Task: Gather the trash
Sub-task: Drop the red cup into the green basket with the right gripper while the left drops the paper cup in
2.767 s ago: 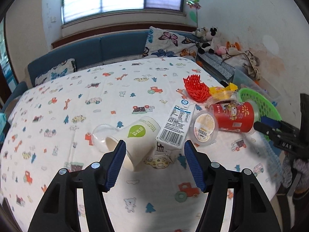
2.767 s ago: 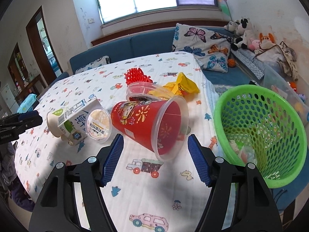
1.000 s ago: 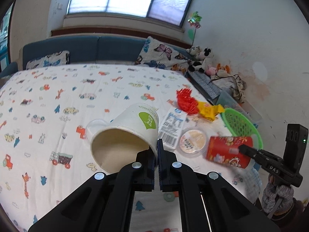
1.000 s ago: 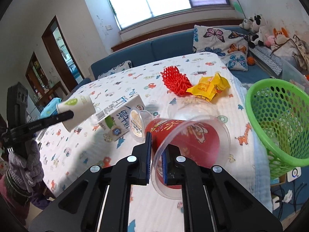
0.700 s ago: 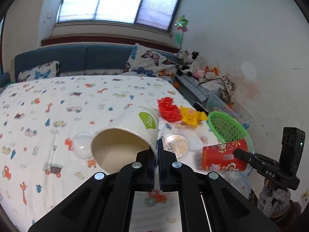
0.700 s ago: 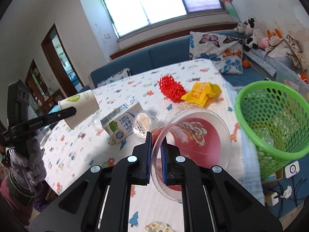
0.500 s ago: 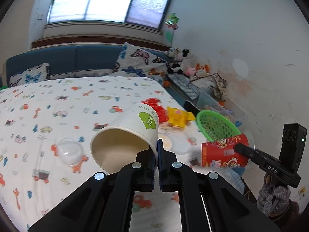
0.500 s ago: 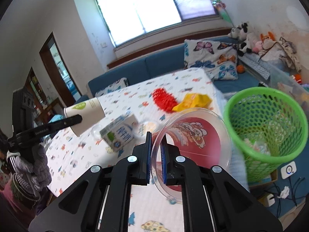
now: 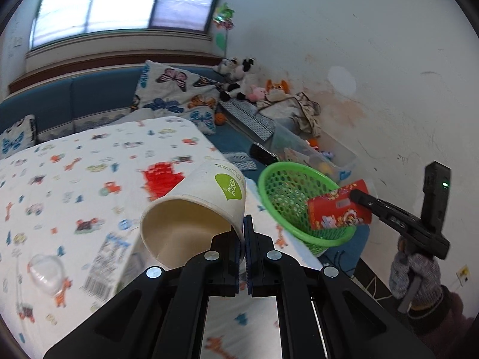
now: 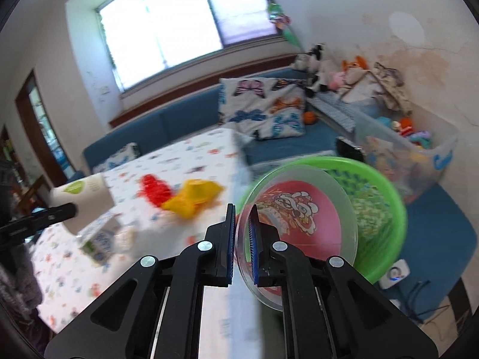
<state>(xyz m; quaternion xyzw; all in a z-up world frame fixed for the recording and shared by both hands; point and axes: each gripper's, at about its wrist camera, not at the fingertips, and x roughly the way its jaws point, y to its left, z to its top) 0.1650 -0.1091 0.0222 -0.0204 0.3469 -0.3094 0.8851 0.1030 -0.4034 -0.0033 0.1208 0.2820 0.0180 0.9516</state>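
My left gripper (image 9: 244, 233) is shut on the rim of a white paper cup (image 9: 191, 212) with a green label, held tilted above the table's right part. My right gripper (image 10: 242, 227) is shut on the clear rim of a red printed cup (image 10: 296, 212), which hangs in front of the green mesh basket (image 10: 386, 209). In the left wrist view the red cup (image 9: 338, 209) sits over the basket's (image 9: 287, 185) near rim, with the right gripper (image 9: 356, 194) behind it. The white cup (image 10: 86, 200) shows at the left of the right wrist view.
On the patterned tablecloth (image 9: 60, 179) lie a red mesh piece (image 9: 158, 179), a yellow wrapper (image 10: 194, 197), a milk carton (image 9: 110, 260) and a clear lid (image 9: 45, 272). A blue sofa with butterfly cushions (image 9: 176, 95), plush toys and a clear storage box (image 10: 404, 149) stand beyond the basket. A gloved hand (image 9: 416, 275) holds the right gripper.
Both grippers closed on their cups, lifted them off the table and swung right. The red cup has gone from over the table to the green basket; the white cup follows.
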